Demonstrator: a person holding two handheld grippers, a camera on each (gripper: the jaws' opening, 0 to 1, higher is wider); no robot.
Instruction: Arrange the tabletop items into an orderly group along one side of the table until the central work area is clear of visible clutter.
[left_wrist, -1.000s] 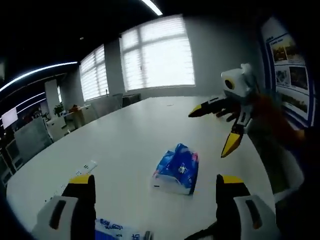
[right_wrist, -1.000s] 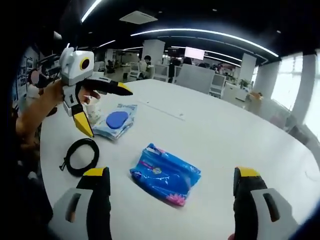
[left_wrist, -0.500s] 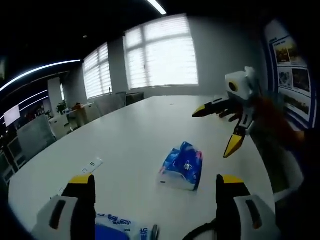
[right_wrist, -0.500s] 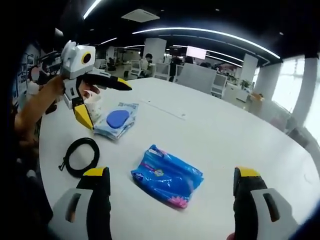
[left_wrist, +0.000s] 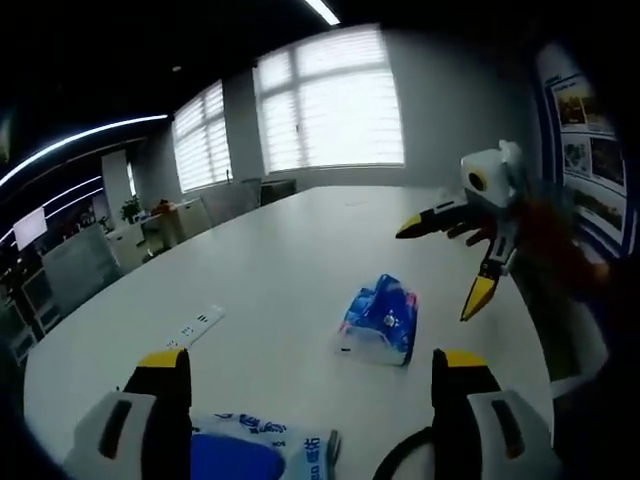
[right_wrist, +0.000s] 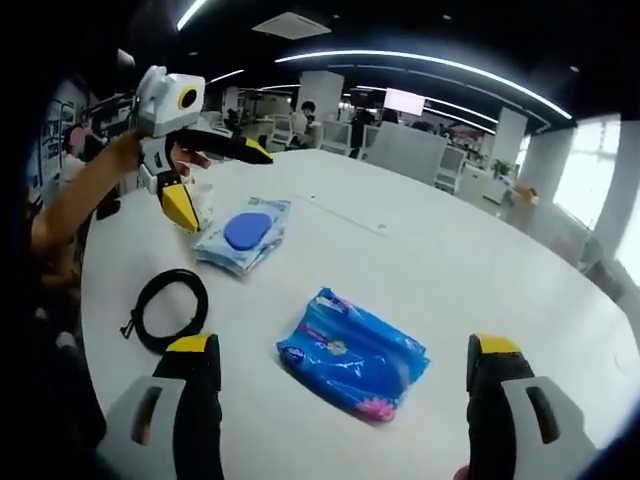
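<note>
A blue tissue pack (right_wrist: 352, 352) lies on the white table (right_wrist: 450, 260), close in front of my right gripper (right_wrist: 341, 345), which stands open and holds nothing. Left of it are a black cable coil (right_wrist: 168, 308) and a wipes pack with a blue lid (right_wrist: 245, 233). My left gripper (right_wrist: 220, 182) hovers open above the wipes pack, beside a white cup (right_wrist: 207, 198). In the left gripper view, my left gripper (left_wrist: 312, 358) is open over the wipes pack (left_wrist: 250, 455), with the tissue pack (left_wrist: 380, 318) ahead and the right gripper (left_wrist: 445, 265) open beyond it.
A small white strip (left_wrist: 195, 325) lies on the table (left_wrist: 280, 250) to the left. Part of the black cable (left_wrist: 400, 462) shows at the bottom edge. Office desks and chairs (right_wrist: 400, 150) stand past the table, and a poster wall (left_wrist: 590, 150) is close on the right.
The left gripper view has drawn back and turned, so more of the wipes pack shows at its bottom. In the right gripper view the left gripper sits slightly higher. Nothing was taken hold of.
</note>
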